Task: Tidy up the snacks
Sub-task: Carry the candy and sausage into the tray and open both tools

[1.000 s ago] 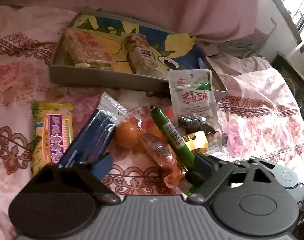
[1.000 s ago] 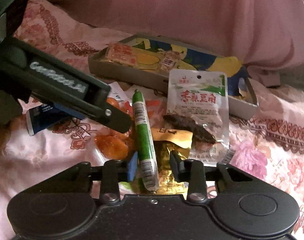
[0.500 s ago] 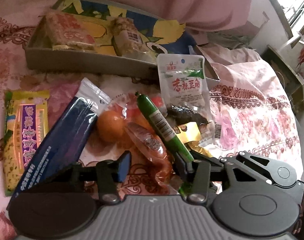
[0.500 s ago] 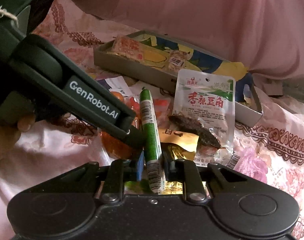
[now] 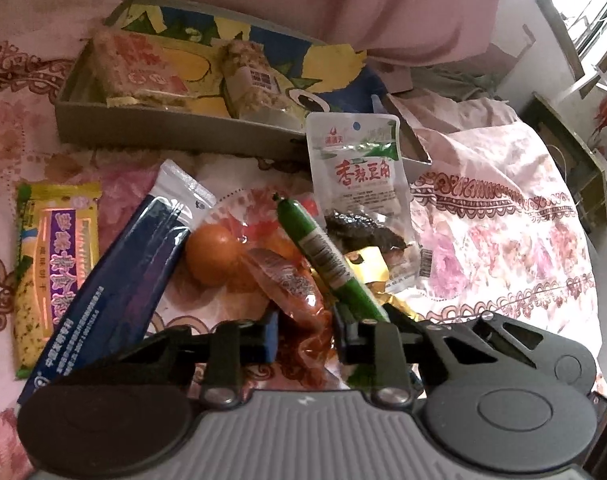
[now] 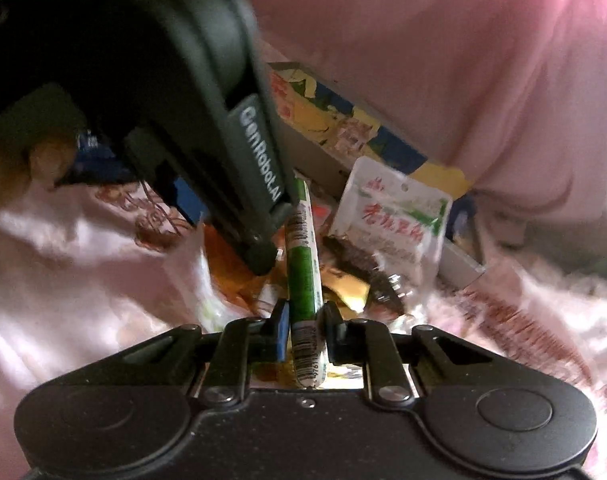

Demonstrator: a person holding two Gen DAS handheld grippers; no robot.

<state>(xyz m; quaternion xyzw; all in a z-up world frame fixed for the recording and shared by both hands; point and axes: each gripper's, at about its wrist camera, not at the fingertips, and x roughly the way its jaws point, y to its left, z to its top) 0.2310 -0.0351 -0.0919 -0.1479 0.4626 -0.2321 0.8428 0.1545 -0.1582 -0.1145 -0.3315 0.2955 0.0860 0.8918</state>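
A pile of snacks lies on a pink floral bedspread in front of a grey cardboard tray [image 5: 175, 132]. My right gripper [image 6: 305, 330] is shut on a green sausage stick [image 6: 303, 276], which also shows in the left wrist view [image 5: 327, 256]. My left gripper [image 5: 305, 334] has narrowed around a red-orange snack packet [image 5: 295, 292] and its pads touch it. The left gripper's body [image 6: 207, 128] looms close at the left of the right wrist view. The tray holds two rice-cake bars [image 5: 139, 68].
Around the pile lie a white-green tofu pouch [image 5: 359, 172], a dark blue packet [image 5: 119, 284], a yellow-purple bar [image 5: 55, 256], an orange ball-shaped snack [image 5: 211, 256] and a gold wrapper [image 5: 371, 268]. A pink cloth [image 6: 443, 60] rises behind the tray. Furniture stands at the far right [image 5: 575, 160].
My right gripper closed on the green sausage and lifted its near end. My left gripper moved forward and narrowed from wide open onto the red-orange packet.
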